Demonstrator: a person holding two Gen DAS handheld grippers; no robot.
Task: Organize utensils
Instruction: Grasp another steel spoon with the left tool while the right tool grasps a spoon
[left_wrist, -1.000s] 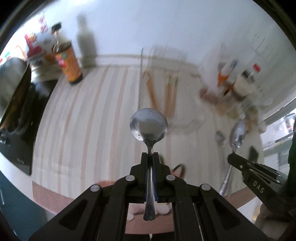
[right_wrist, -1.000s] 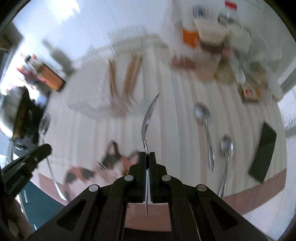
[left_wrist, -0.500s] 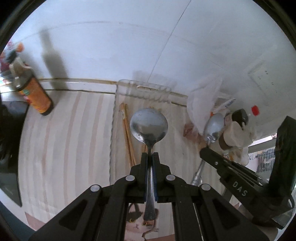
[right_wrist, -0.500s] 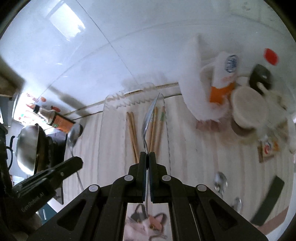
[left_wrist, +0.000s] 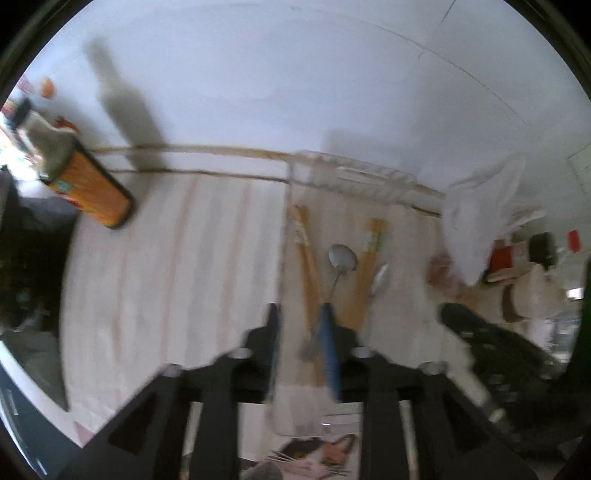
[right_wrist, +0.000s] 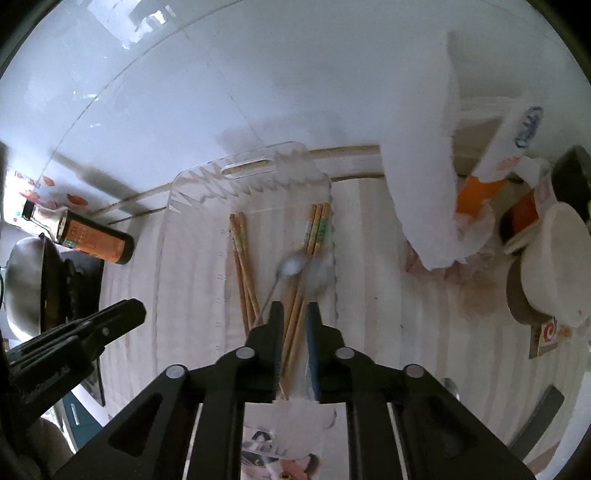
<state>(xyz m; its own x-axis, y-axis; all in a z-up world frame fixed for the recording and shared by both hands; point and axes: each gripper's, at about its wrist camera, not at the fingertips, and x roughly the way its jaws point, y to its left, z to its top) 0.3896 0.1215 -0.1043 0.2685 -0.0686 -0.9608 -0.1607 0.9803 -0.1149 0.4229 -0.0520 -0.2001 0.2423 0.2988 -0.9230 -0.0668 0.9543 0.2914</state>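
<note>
Both claws, left (left_wrist: 299, 325) and right (right_wrist: 293, 321), are seen spread apart and empty above the clear tray (right_wrist: 192, 206) on the striped surface (left_wrist: 177, 266). Two spoons (left_wrist: 342, 258) are seen inside, lying among the chopsticks (right_wrist: 242, 266). A careless withdrawal could catch a chopstick or the tray wall and scatter what is sorted. Farther off, the bottle (right_wrist: 92, 240) could be knocked by the left claw.

Both wrist views low over the striped tabletop (left_wrist: 192, 258), facing the white wall; shared at frame centre: clear plastic tray (left_wrist: 291, 206) (right_wrist: 170, 236), orange-labelled bottle (left_wrist: 92, 195) (right_wrist: 96, 240) left.
</note>
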